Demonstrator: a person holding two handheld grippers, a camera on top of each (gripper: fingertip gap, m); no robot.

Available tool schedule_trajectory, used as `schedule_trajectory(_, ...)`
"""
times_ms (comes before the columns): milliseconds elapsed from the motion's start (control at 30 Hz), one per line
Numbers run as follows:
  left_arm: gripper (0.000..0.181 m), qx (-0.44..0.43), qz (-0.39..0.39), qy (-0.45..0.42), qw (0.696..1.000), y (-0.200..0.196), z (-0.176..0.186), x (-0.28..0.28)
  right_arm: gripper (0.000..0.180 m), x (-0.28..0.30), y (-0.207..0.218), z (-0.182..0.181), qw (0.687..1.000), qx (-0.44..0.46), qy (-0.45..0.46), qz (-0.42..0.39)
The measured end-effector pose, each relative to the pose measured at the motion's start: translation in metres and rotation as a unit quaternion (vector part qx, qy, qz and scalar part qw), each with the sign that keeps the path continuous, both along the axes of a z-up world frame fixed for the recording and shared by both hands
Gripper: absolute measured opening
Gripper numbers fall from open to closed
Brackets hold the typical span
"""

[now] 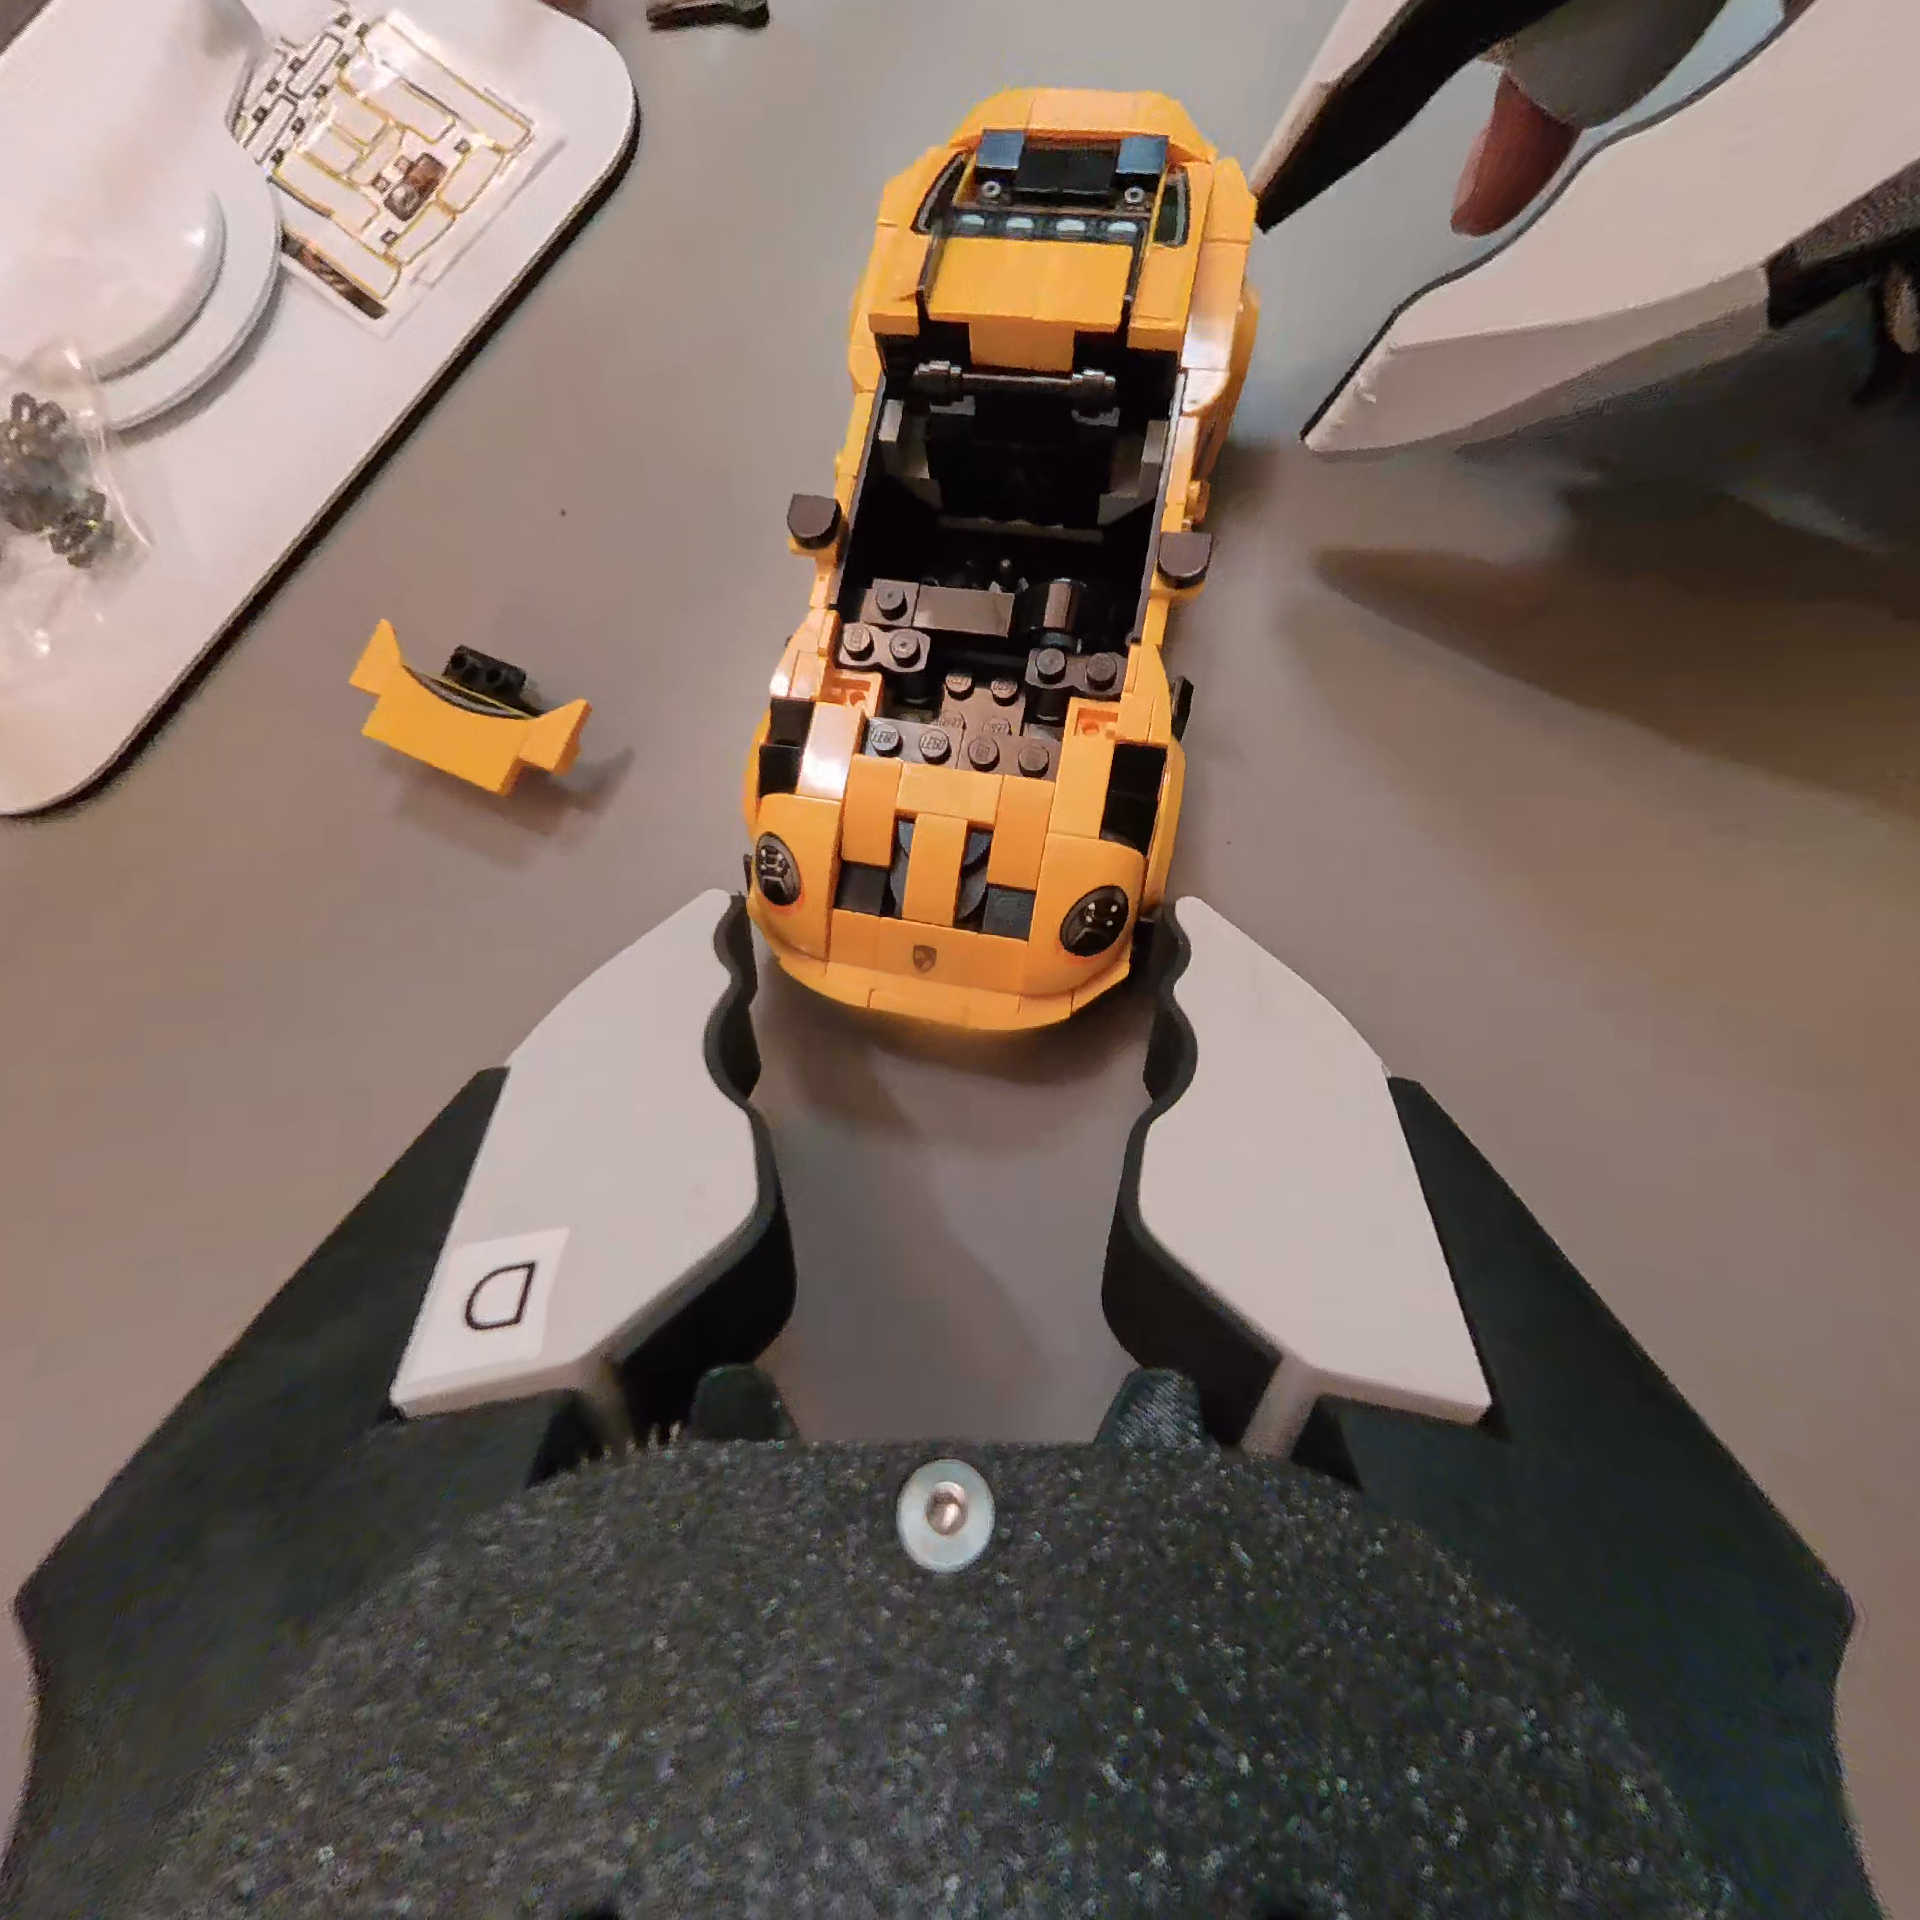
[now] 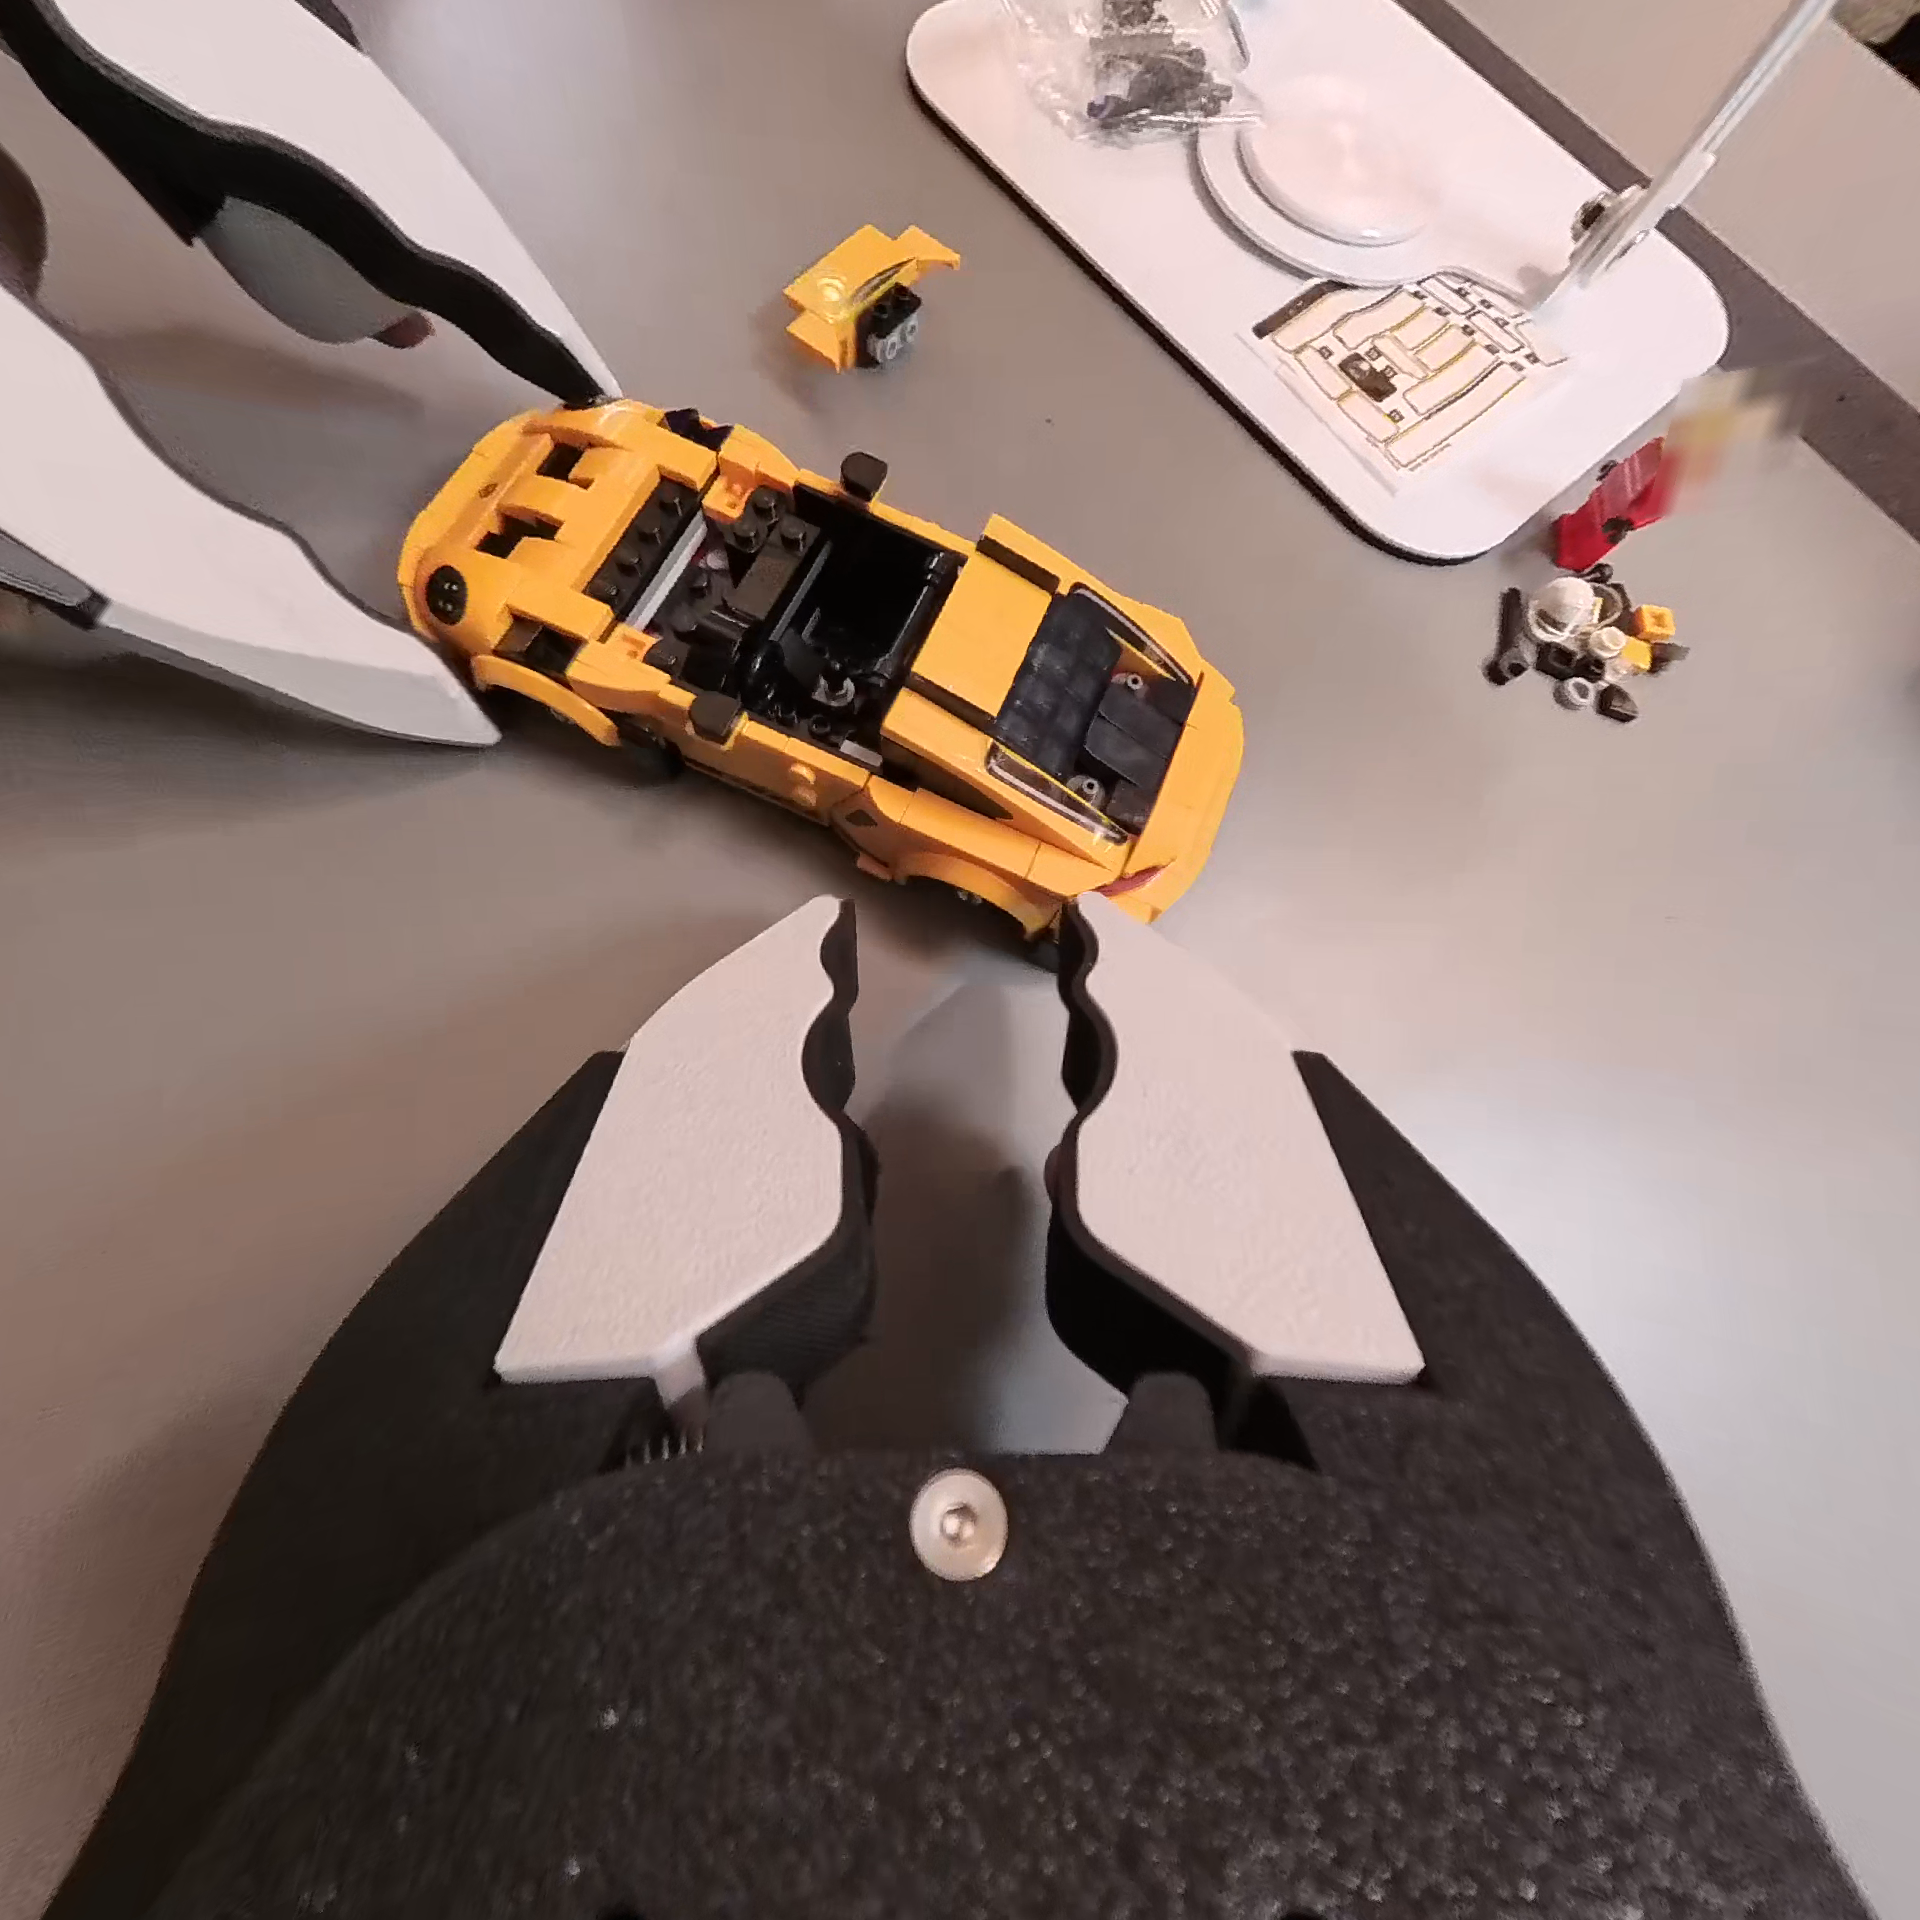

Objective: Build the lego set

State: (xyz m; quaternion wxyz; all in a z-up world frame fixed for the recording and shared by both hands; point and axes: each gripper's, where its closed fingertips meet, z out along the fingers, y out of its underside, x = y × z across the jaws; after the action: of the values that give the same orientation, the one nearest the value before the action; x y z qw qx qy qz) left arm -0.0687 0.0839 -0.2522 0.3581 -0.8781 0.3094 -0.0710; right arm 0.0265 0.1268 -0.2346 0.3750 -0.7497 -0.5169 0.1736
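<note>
Grey table (image 1: 1455, 831) carries everything here, and the white tray (image 1: 312, 520) sits off to the car's side with a sticker sheet (image 1: 384, 177) and a bag (image 1: 57, 478) of small dark parts on it.

Next in size, the yellow car (image 1: 997, 582) stands on the table between the two grippers. Its body looks largely done: nose with both headlights, doors, mirrors and the rear deck are on. The cabin is open with no roof or windscreen, and bare black studs show behind the nose, so the top seems the main work left.

The left gripper (image 1: 951, 935) sits at the car's nose, fingers spread wide to either side of it; whether the pads touch the bumper corners I cannot tell, but nothing is clamped. The right gripper (image 2: 956, 930) is by the car's rear corner, fingers parted and empty, the right tip just beside or touching the tail.

A yellow sub-assembly (image 1: 468, 712), curved with a small black brick on it, lies loose on the table between car and tray, well apart from both grippers. By its shape it may be a cover for the studs behind the nose, though that is a guess.

Smallest, a pile of loose bits (image 2: 1579, 644) beside a red piece (image 2: 1605, 509) lies near the tray's corner, not yet used.
</note>
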Motion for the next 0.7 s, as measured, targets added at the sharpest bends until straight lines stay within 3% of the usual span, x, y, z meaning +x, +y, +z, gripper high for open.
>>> schedule_trajectory(133, 0.079, -0.033, -0.055, -0.092, 0.994, -0.013, 0.016, 0.006, 0.037, 0.003, 0.002, 0.002, 1.0, 0.003, 0.002, -0.002)
schedule_trajectory(300, 0.067, 0.016, -0.069, -0.183, 0.981, 0.006, 0.062, -0.025, 0.037, 0.005, 0.003, 0.009, 1.0, -0.001, 0.019, 0.01)
schedule_trajectory(400, 0.061, 0.041, -0.074, -0.121, 0.989, 0.04, 0.054, -0.051, 0.036, 0.005, 0.003, 0.01, 1.0, -0.006, 0.026, 0.014)
schedule_trajectory(500, 0.039, 0.011, -0.108, -0.042, 0.993, 0.061, 0.022, -0.07, 0.035, 0.008, 0.004, 0.01, 1.0, 0.0, 0.026, 0.014)
schedule_trajectory(700, 0.046, -0.011, -0.14, -0.025, 0.99, 0.081, 0.003, -0.066, 0.032, 0.011, 0.005, 0.011, 0.999, -0.005, 0.037, 0.015)
